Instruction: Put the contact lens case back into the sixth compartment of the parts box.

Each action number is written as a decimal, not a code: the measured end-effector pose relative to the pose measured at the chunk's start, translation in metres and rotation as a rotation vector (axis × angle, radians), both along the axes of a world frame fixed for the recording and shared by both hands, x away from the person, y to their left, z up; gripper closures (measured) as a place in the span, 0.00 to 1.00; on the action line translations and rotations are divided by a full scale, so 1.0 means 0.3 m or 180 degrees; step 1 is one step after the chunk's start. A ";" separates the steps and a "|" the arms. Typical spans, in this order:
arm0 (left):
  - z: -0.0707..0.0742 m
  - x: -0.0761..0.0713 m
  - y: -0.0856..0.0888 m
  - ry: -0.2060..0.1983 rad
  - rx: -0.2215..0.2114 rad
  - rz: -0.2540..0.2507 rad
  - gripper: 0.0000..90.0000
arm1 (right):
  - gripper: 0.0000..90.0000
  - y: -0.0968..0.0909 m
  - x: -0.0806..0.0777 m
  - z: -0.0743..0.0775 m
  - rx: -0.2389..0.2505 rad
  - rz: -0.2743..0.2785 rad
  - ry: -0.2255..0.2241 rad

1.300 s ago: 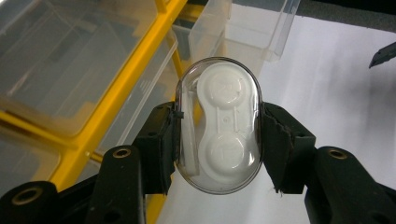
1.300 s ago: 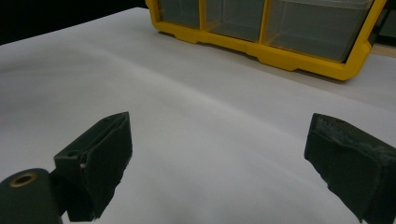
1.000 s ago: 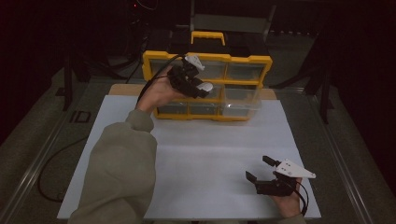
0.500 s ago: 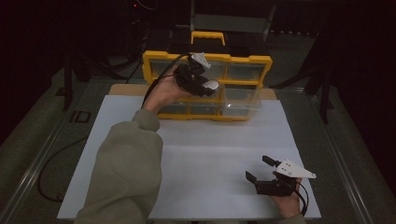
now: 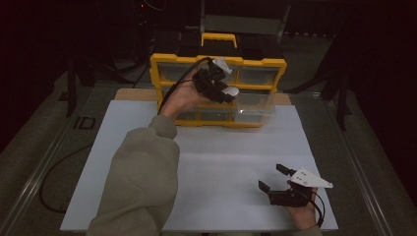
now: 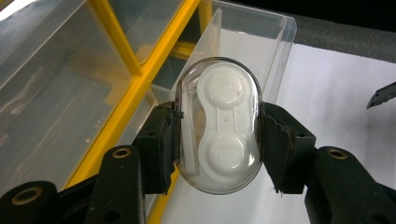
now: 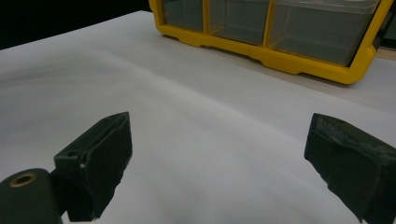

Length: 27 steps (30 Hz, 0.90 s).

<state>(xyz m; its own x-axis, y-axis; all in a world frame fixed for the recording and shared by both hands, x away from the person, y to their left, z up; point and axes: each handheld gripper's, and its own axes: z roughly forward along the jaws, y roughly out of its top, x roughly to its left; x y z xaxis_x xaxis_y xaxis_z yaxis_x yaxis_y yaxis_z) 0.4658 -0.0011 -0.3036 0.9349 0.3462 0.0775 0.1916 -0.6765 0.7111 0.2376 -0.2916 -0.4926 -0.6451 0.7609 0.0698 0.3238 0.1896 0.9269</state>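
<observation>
Clear plastic contact lens case (image 6: 219, 126) sits clamped between my left gripper (image 6: 218, 140) pads, held up in front of the yellow drawer cabinet (image 5: 162, 64), just over the pulled-out clear drawer (image 6: 261, 51). I'd centre it over the drawer mouth and go low before letting go; the drawer walls are thin and close. Right gripper (image 5: 275, 178) rests wide open and empty on the white sheet (image 5: 221, 162), well apart, plenty of room there.
</observation>
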 end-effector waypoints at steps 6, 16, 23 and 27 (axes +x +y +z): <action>-0.002 -0.001 -0.040 -0.0013 0.0023 -0.0024 0.55 | 0.08 0.000 0.000 0.000 -0.0004 0.0001 0.0001; -0.011 0.008 -0.094 0.0006 0.0001 -0.0005 0.55 | 0.08 0.001 0.000 0.000 -0.0002 0.0015 0.0006; -0.033 0.016 -0.142 0.0040 0.0033 -0.0002 0.55 | 0.08 0.000 0.001 -0.002 0.0000 0.0013 0.0008; -0.044 0.016 -0.161 0.0058 0.0044 -0.0007 0.55 | 0.08 -0.002 0.002 -0.002 0.0004 0.0012 0.0003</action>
